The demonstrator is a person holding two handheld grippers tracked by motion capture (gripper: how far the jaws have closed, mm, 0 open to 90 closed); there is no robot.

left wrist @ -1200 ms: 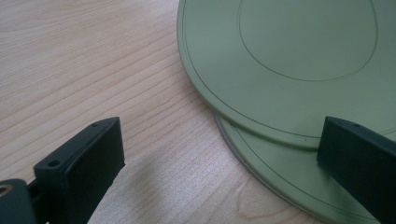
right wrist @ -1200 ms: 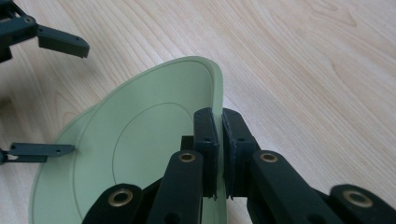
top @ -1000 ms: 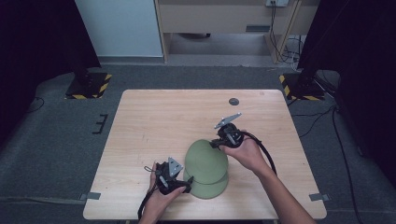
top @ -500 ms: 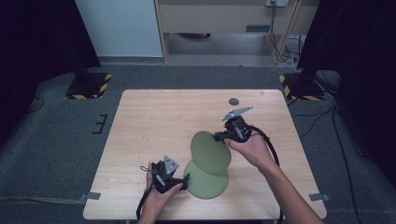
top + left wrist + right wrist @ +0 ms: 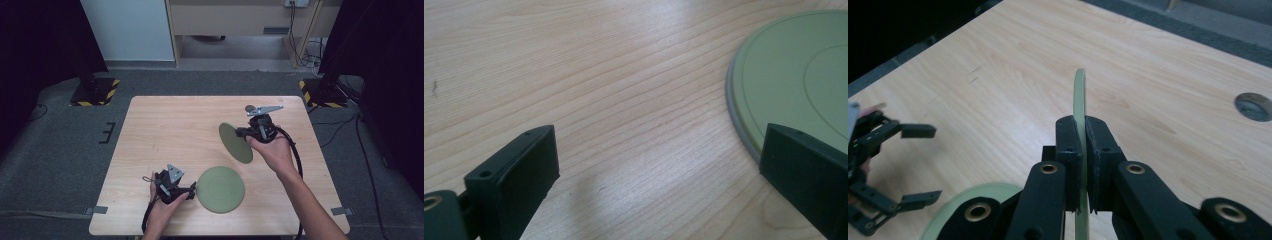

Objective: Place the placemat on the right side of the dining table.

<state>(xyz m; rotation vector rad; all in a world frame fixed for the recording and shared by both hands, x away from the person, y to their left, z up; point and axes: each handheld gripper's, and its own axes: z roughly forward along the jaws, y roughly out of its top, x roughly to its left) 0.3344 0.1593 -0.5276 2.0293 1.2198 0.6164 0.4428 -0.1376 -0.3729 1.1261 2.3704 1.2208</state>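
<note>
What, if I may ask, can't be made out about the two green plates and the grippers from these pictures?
- Lifted plate: the right gripper view has it edge-on, faces unseen; the right gripper covers its lower rim.
- Flat plate: cut off by the frame edge in the left gripper view, half hidden behind the jaws in the right gripper view.
- Left gripper: whether it touches the flat plate is too small to tell from the high view.

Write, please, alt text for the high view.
The right gripper holds a green plate on edge above a wooden table. A second green plate lies flat near the open left gripper.
</note>
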